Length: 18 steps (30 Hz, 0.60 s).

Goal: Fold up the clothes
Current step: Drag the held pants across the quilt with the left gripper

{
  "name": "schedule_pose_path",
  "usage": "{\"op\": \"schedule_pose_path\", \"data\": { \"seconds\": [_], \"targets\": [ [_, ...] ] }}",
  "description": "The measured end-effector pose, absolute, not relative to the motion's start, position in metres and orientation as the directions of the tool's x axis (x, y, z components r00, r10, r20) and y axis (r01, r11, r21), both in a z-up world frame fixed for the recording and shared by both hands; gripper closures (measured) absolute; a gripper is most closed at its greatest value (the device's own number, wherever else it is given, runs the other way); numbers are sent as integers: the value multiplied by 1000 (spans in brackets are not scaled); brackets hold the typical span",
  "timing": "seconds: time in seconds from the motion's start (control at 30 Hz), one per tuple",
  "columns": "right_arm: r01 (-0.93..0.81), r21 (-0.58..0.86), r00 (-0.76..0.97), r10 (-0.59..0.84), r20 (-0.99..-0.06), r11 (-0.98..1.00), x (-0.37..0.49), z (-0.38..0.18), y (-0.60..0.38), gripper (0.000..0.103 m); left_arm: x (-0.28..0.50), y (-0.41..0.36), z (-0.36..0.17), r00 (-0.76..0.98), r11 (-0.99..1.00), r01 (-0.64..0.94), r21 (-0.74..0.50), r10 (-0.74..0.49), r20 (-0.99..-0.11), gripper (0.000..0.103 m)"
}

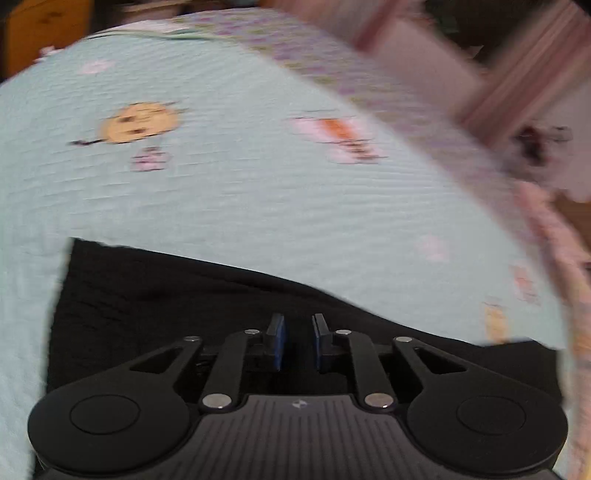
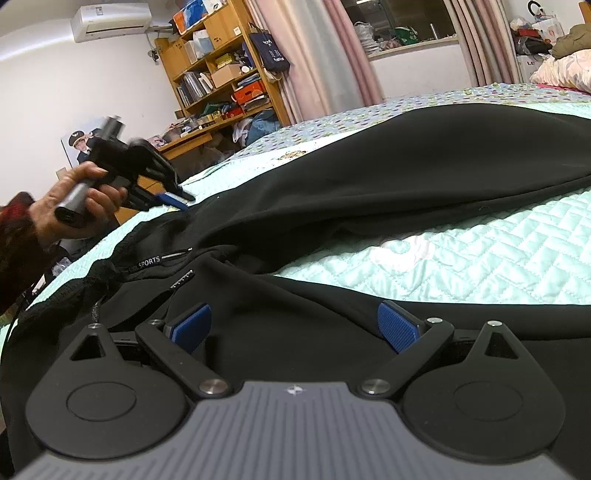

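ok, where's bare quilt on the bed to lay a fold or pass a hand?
Free: the mint quilted bedspread wedge between the two legs of the black sports trousers, and the wide stretch beyond the black fabric edge in the left wrist view. Crowded: the waistband end, where fabric bunches near the left hand-held gripper.

A wooden bookshelf (image 2: 225,70), pink curtains (image 2: 332,48) and an air conditioner (image 2: 110,20).
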State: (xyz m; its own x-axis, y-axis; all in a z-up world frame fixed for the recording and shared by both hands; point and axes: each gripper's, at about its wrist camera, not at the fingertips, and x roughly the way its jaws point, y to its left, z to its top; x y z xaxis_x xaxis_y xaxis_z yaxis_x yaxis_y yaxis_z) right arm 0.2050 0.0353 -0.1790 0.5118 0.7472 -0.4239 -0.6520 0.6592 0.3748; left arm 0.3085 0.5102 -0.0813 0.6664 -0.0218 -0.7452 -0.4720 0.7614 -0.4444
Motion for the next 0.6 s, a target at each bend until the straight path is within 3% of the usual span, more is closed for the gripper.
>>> {"op": "schedule_pose_path", "data": {
  "seconds": [0.07,0.1,0.13,0.17,0.23,0.33,0.4,0.5,0.6],
  "targets": [
    [-651,381,511,750,-420,657,205,-179,34,6,318,485,-77,657,825,-383,-415,-73,-751,46],
    [-650,384,511,751,-419,656,206,-179,34,6,328,473,-85,621,859,-370,-355,-55,-782,40],
    [-650,385,510,752,-418,655,206,-179,34,6,339,463,-95,578,886,-368,-283,-20,-816,41],
    [-649,387,510,752,-417,655,206,-179,34,6,349,462,-107,536,891,-400,-214,38,-843,49],
    [-649,390,509,754,-416,654,206,-179,34,6,358,475,-119,516,843,-502,-192,114,-849,52],
    [-648,393,509,755,-414,653,206,-179,33,6,374,474,-113,449,796,-603,-56,280,-849,81],
    [-647,398,508,757,-411,650,206,-179,32,6,377,466,-105,432,787,-616,-28,309,-847,80],
    [-644,416,506,765,-399,642,206,-179,29,6,365,438,-88,489,804,-587,-99,255,-834,71],
    [-640,437,503,775,-383,631,207,-180,25,6,348,390,-73,611,857,-446,-258,81,-788,60]
  ]
}}
